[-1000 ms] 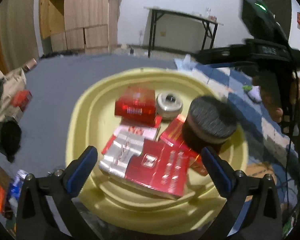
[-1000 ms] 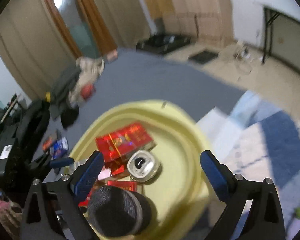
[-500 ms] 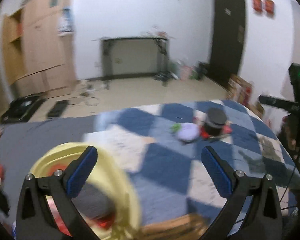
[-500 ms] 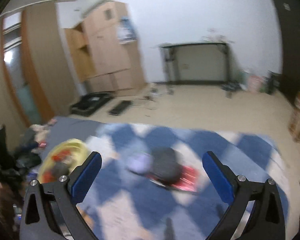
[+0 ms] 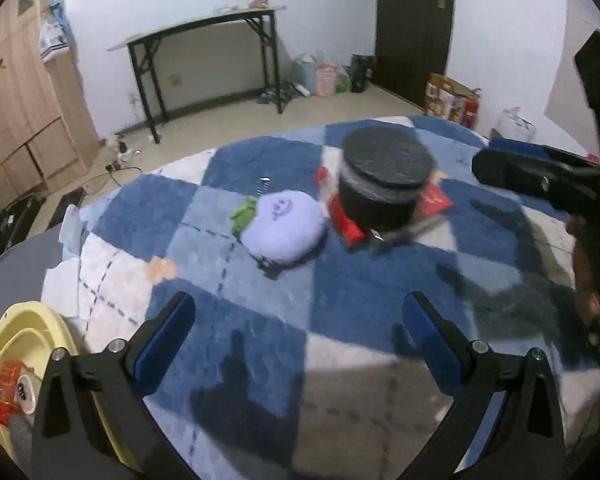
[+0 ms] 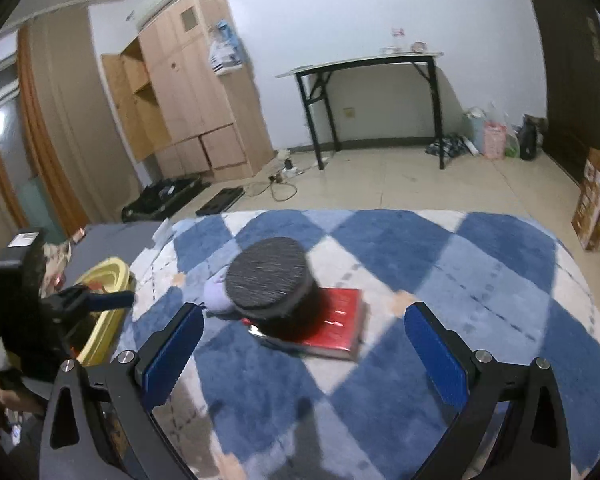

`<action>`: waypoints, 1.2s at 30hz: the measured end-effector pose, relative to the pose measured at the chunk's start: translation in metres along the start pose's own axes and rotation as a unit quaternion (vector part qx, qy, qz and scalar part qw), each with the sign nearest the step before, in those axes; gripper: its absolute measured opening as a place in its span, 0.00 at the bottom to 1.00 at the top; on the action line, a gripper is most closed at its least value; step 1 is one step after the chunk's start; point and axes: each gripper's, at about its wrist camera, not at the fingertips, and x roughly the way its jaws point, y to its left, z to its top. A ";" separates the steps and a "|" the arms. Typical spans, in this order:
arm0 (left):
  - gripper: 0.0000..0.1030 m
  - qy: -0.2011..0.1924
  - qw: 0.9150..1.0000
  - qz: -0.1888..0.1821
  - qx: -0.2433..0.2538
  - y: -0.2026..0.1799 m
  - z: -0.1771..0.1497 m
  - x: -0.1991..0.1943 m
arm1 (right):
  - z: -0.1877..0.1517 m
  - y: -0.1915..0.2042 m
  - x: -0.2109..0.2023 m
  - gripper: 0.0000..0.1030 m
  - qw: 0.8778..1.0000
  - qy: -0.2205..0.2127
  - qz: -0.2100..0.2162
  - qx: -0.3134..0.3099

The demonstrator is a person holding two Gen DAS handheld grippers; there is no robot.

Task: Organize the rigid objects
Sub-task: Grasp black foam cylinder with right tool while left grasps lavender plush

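Both grippers empty, jaws spread wide. My right gripper (image 6: pixel 304 344) faces the black round container (image 6: pixel 274 292), which sits on a red flat box (image 6: pixel 340 330) on the blue checked blanket (image 6: pixel 480 280). Left gripper (image 5: pixel 300 332) hangs over the blanket nearer the yellow basin (image 5: pixel 8 328), which holds red boxes. A purple plush (image 5: pixel 284 226) lies just beside the container. Risks as I judge them: the container is broad, so the pads may slip off its round wall; lifting could drag the red box; soft bedding may tip it.
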 end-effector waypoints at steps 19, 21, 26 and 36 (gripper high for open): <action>1.00 -0.050 0.997 -0.024 0.060 -0.003 0.021 0.060 | 0.026 0.026 0.121 1.00 0.997 0.038 -0.055 -0.028; 0.99 -0.046 0.997 -0.034 0.048 0.001 0.020 0.061 | 0.026 0.027 0.125 0.98 0.997 0.030 -0.058 -0.040; 0.56 -0.038 0.998 -0.029 0.046 -0.001 0.018 0.062 | 0.019 0.021 0.136 0.74 0.998 0.033 -0.033 -0.038; 0.65 -0.006 0.999 -0.042 -0.002 0.010 0.020 0.077 | 0.001 0.009 0.143 0.70 1.000 -0.011 -0.013 -0.016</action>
